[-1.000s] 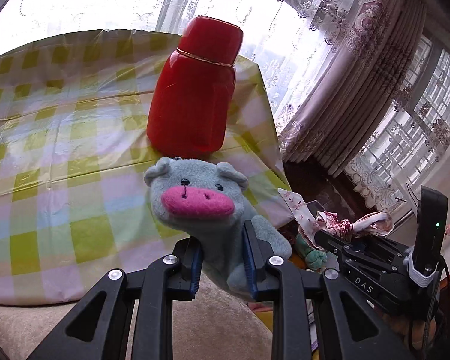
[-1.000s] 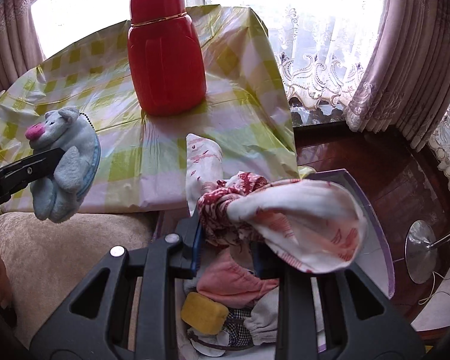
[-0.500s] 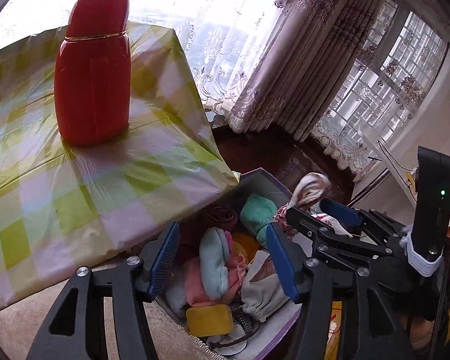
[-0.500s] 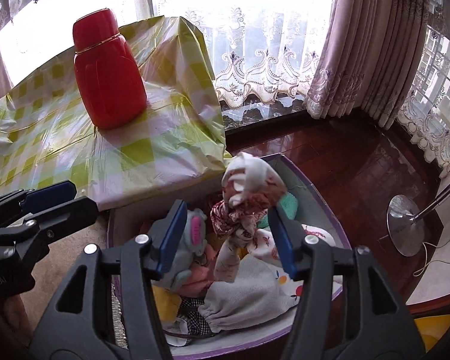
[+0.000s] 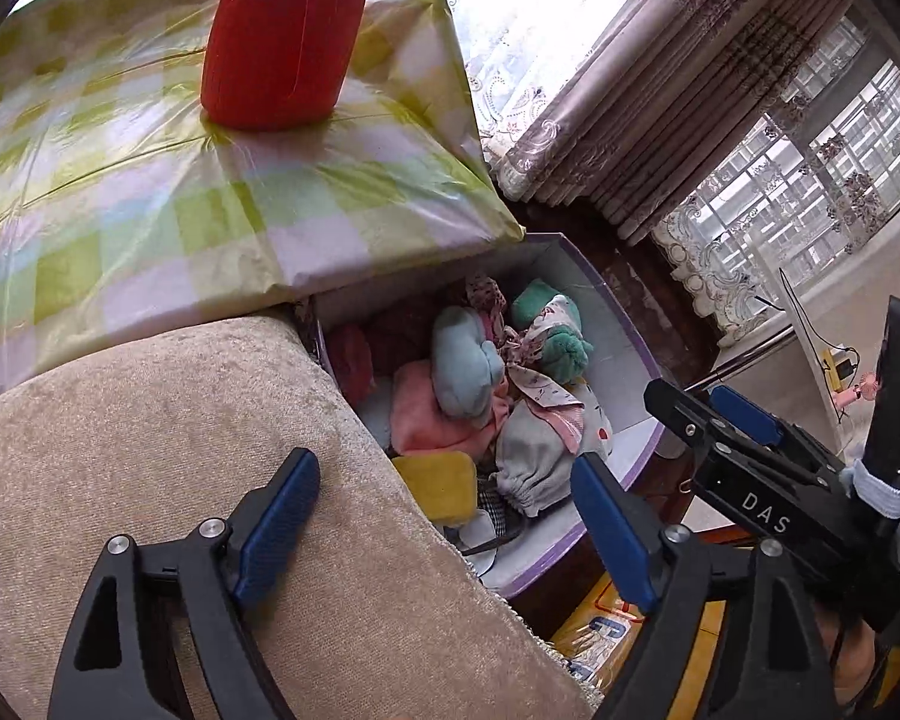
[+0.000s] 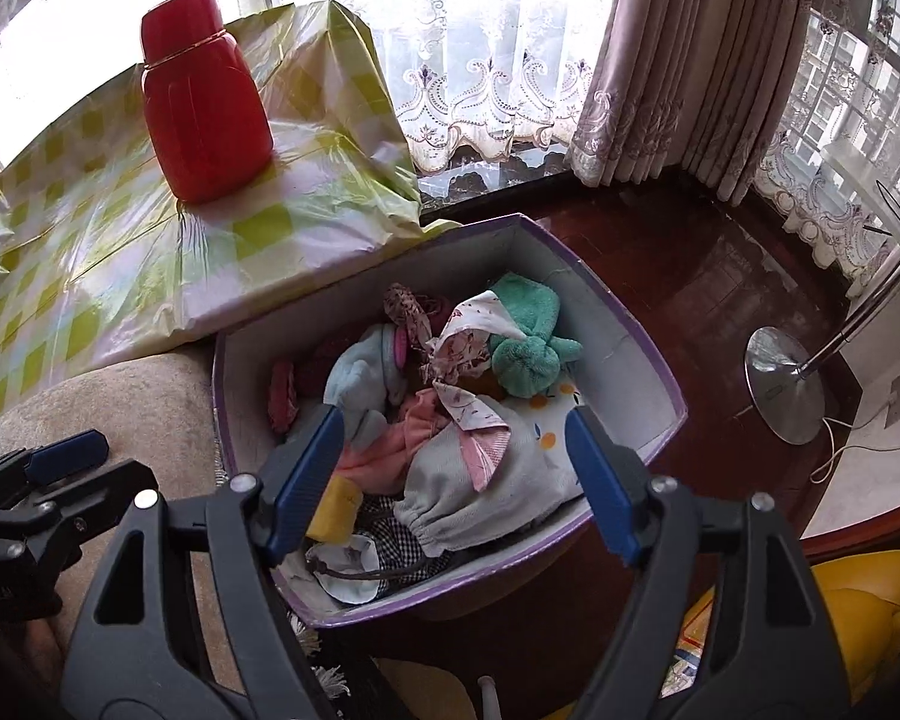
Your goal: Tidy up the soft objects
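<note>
A purple-rimmed box (image 6: pixel 648 360) (image 5: pixel 624 324) on the dark floor holds several soft things. The grey-blue plush pig (image 6: pixel 363 384) (image 5: pixel 465 369) lies in it on its side. The red-and-white floral cloth (image 6: pixel 462 354) (image 5: pixel 531 360) lies across the pile beside a green towel (image 6: pixel 528 336) (image 5: pixel 561 336). My left gripper (image 5: pixel 444 516) is open and empty over the beige cushion edge. My right gripper (image 6: pixel 453 468) is open and empty above the box's near side.
A red flask (image 6: pixel 204 102) (image 5: pixel 285 42) stands on a checked green plastic cover (image 6: pixel 120 252) (image 5: pixel 150 198) behind the box. A beige cushion (image 5: pixel 180 480) lies at the left. A lamp base (image 6: pixel 783 384) stands on the floor at the right, a yellow object (image 6: pixel 858 594) at the lower right.
One second ago each gripper held its item: the left the pig, the right the floral cloth. Both let go over the box, opened wide and drew back.
</note>
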The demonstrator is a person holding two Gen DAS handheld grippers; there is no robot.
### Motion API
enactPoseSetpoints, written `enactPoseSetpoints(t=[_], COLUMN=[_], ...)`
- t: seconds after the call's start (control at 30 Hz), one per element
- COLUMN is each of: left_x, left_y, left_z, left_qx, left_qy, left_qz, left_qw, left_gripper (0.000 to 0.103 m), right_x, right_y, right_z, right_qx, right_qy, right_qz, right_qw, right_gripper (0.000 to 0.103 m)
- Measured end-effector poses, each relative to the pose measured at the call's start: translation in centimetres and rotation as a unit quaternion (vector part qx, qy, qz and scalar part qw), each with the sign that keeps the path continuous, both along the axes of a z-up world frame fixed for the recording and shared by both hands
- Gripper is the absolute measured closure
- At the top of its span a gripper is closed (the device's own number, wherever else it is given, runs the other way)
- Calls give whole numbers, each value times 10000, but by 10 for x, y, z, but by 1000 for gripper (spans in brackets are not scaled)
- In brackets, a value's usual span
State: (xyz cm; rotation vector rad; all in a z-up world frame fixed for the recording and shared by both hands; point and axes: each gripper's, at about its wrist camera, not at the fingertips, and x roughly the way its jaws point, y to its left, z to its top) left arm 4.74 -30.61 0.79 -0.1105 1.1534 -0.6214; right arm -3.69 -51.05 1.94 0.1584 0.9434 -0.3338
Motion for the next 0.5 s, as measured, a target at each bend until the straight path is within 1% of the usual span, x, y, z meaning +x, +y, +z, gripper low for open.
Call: enactPoseSetpoints(t=[0.1, 0.17, 0.27, 0.43, 0.5], left_x=[-1, -3, -4, 0, 0], left_y=[-2, -6, -10, -6, -7], left_z=[0, -1, -2, -4, -4], left_qx=[28, 105, 201, -14, -11], left_qy=[-85, -138, -146, -27, -9], left_qz=[-54, -119, -134, -56, -51], left_qw=[9999, 9998, 9996, 10000, 10000], left_gripper=[14, 10, 7, 4, 3], right_x=[-1, 1, 3, 3, 3], right_y=[0, -1, -1, -1, -1], right_z=[0, 0, -3, -5, -6], right_qx=[-161, -163, -158, -136, -128], right_qy=[-29, -21, 29, 64, 90], right_qz=[-56, -70, -56, -29, -33], right_qw=[9999, 9998, 9999, 9999, 9999], right_gripper=[25, 25, 25, 25, 25])
